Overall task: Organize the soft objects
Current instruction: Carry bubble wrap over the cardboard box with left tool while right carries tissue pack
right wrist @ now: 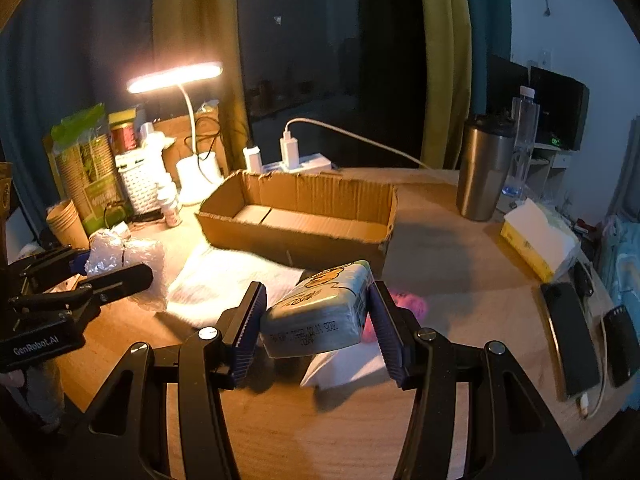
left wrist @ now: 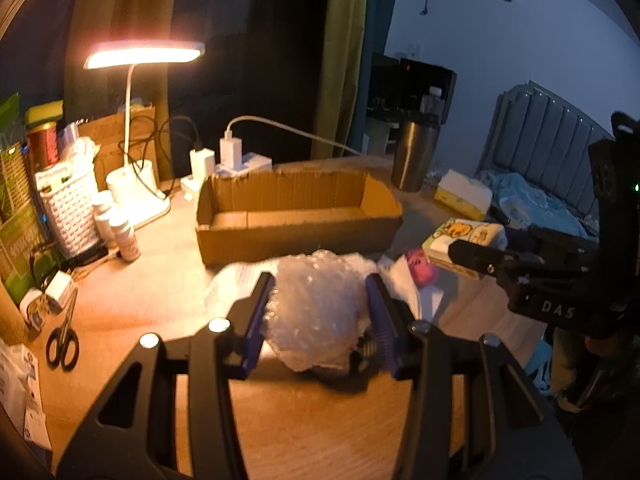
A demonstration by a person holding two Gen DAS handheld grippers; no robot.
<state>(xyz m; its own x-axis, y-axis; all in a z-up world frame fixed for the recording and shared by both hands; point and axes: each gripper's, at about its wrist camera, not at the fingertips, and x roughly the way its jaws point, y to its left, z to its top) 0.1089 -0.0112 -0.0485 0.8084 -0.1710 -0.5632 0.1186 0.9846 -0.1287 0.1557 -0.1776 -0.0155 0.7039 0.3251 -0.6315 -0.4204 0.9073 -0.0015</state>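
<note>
Left wrist view: left claw [left wrist: 320, 312] clamps a bubble wrap wad [left wrist: 316, 304], light, squashy, slippery, gripped mid-bulk above the table [left wrist: 160, 280], near the cardboard box [left wrist: 296, 216]; right claw [right wrist: 316, 320] pinches a soft tissue pack [right wrist: 320, 312] across its sides.

Left wrist view: the camera is looking forward and down along its own jaws, close above the bench [left wrist: 132, 280], facing the cardboard box [left wrist: 298, 236] and the lit desk lamp [left wrist: 144, 53]. Right wrist view: it is facing the same box [right wrist: 296, 228] and lamp [right wrist: 175, 77] from further right. Each is catching the other gripper at its frame edge: right gripper [left wrist: 472, 254], left gripper [right wrist: 116, 276].
</note>
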